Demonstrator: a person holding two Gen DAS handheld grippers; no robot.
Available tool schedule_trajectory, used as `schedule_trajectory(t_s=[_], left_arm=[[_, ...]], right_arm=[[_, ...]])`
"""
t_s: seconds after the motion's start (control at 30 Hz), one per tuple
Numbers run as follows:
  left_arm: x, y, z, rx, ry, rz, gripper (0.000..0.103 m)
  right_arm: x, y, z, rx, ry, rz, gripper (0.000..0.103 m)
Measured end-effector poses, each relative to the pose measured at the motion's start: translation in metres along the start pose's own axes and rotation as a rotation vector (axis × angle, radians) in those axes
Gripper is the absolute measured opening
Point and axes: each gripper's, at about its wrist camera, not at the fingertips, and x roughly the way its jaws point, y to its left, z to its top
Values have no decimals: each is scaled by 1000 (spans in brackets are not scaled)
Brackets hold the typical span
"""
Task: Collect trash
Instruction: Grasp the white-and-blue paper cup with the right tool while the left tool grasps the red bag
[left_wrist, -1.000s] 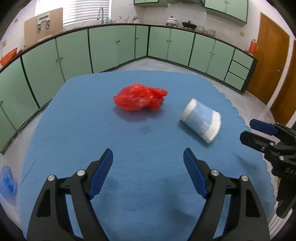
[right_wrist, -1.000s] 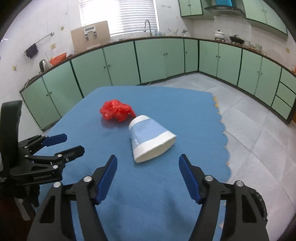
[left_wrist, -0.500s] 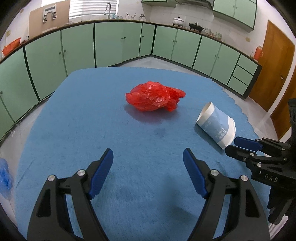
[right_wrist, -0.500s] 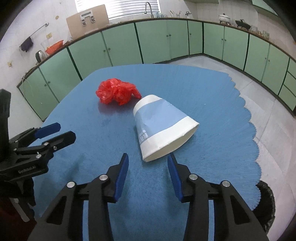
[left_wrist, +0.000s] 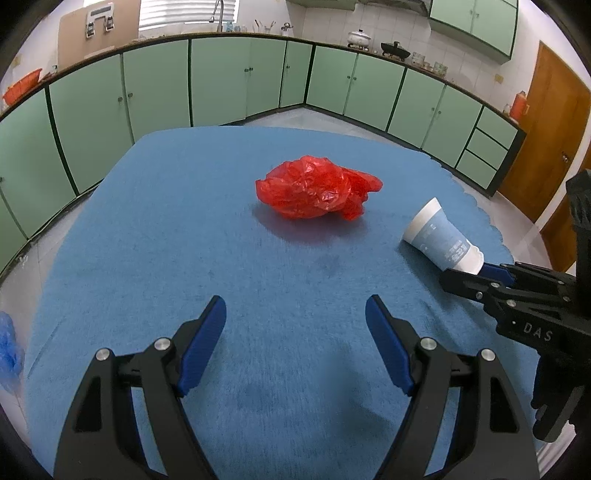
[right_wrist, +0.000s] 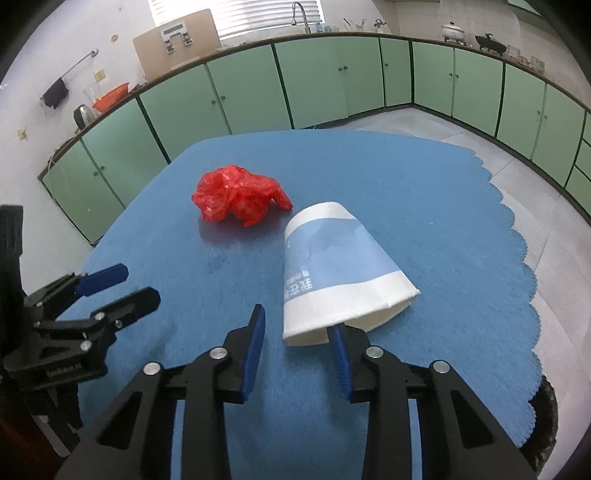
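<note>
A crumpled red plastic bag (left_wrist: 317, 187) lies mid-table on the blue cloth (left_wrist: 184, 229); it also shows in the right wrist view (right_wrist: 238, 197). A blue-and-white paper cup (right_wrist: 340, 269) lies on its side, open rim toward my right gripper (right_wrist: 297, 325). The right gripper is partly open; its right finger sits inside the cup's rim and its left finger outside the wall, apart from it. The cup also shows in the left wrist view (left_wrist: 443, 242). My left gripper (left_wrist: 295, 314) is open and empty, hovering over the near cloth, well short of the bag.
Green kitchen cabinets (left_wrist: 240, 81) ring the room. A black round bin rim (right_wrist: 546, 417) shows below the table's right edge. A blue crumpled thing (left_wrist: 9, 347) lies on the floor at the left. The cloth's scalloped edge (right_wrist: 524, 258) marks the right side.
My right gripper has moved forward to the cup's open rim and narrowed, one finger now inside the rim. My left gripper has drifted a little; the bag sits where it was.
</note>
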Motion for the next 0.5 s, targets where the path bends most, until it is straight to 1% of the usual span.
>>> schedule_trajectory(t_s=[0.1, 0.17, 0.23, 0.37, 0.5], left_arm=[[3, -1, 1, 3, 5, -2, 75], [5, -1, 2, 4, 7, -4, 75], [7, -2, 5, 5, 7, -6, 75], [15, -8, 15, 13, 5, -8, 75], [24, -14, 27, 27, -1, -6, 75]], right_arm=[[3, -1, 4, 2, 0, 0, 27], [3, -2, 6, 1, -8, 10, 18], [3, -2, 10, -6, -19, 12, 13], [2, -2, 16, -31, -41, -11, 8], [5, 1, 26, -72, -53, -44, 7]])
